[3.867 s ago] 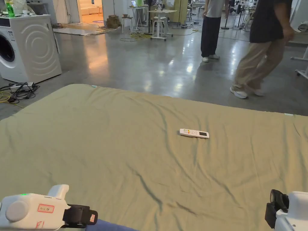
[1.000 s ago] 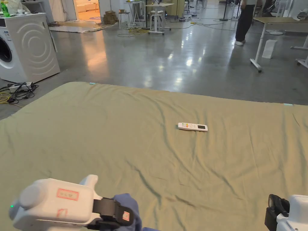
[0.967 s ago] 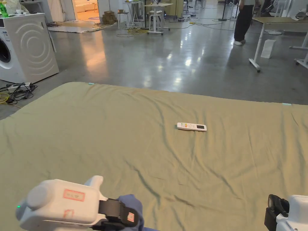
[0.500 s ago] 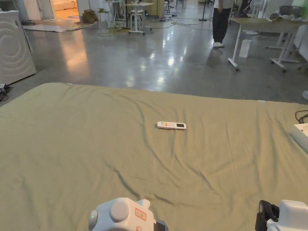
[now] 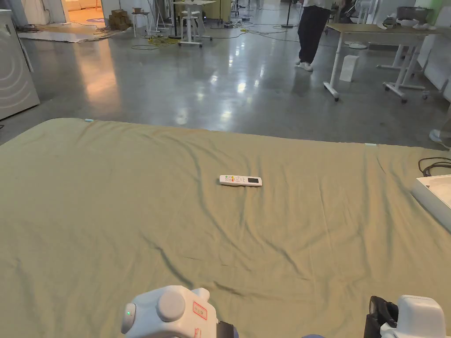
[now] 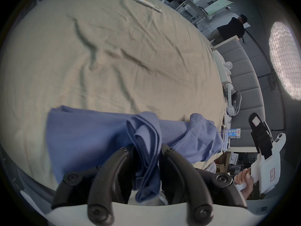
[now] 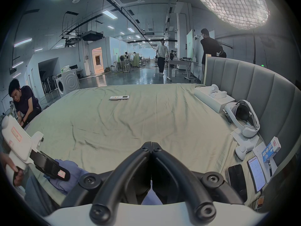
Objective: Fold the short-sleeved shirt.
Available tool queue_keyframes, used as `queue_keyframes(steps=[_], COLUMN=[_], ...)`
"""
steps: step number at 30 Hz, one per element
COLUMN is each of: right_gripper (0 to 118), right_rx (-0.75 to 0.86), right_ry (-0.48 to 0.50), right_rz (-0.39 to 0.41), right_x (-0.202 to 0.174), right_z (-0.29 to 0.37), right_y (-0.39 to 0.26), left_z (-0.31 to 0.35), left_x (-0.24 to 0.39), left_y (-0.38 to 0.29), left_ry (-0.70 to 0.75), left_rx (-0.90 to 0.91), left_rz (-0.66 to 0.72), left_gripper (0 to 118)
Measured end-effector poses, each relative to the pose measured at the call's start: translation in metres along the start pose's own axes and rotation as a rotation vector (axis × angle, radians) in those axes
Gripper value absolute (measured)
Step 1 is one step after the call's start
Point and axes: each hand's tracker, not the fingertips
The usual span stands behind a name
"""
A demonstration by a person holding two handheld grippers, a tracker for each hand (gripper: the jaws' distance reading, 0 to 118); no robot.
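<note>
Blue shirt (image 6: 101,131) bunched at bed's near edge.

Left gripper (image 6: 147,149) clamped on a bunched fold of blue shirt (image 6: 91,135) lying on the green sheet (image 6: 105,50); white remote (image 6: 149,4) farther off.

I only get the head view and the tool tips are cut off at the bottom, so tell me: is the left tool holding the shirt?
Observer: Yes, the left tool is shut on a bunched fold of the blue shirt.
Operator: And the right tool?
Observer: The right tool is shut, jaw tips together with nothing between them.
Operator: Is the shirt spread flat?
Observer: No, it lies crumpled at the near edge of the green sheet.
</note>
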Motion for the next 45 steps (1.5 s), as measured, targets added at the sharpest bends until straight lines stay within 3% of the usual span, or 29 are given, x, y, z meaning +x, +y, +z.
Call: queue_keyframes(steps=[12, 19, 21, 30, 37, 41, 42, 45], right_gripper=[0, 0, 0, 0, 0, 0, 0, 0], right_rx=[-0.021, -0.042, -0.048, -0.057, -0.062, -0.060, -0.060, -0.060], right_ry=[0.018, 0.020, 0.020, 0.016, 0.016, 0.018, 0.019, 0.021], right_rz=[-0.024, -0.043, -0.048, -0.053, -0.054, -0.045, -0.045, -0.043], right_x=[-0.001, 0.001, 0.001, 0.006, 0.006, 0.005, 0.005, 0.004], right_z=[-0.005, -0.012, -0.013, -0.010, -0.009, -0.007, -0.007, -0.008], right_y=[-0.002, -0.008, -0.009, -0.012, -0.013, -0.011, -0.010, -0.009], left_z=[0.041, -0.003, -0.022, -0.069, -0.040, 0.008, 0.021, 0.053], left_x=[-0.020, -0.004, 0.004, 0.024, 0.012, -0.003, -0.009, -0.038], left_y=[0.010, -0.003, -0.006, -0.016, -0.013, -0.008, -0.007, -0.005], left_ry=[-0.100, -0.125, -0.120, -0.064, -0.139, -0.146, -0.126, -0.040], left_rx=[0.117, 0.017, -0.004, -0.039, 0.015, 0.116, 0.144, 0.208], left_rz=[0.006, -0.092, -0.104, -0.148, -0.095, -0.139, -0.152, -0.168], left_gripper=[29, 25, 6, 6, 6, 6, 8, 41])
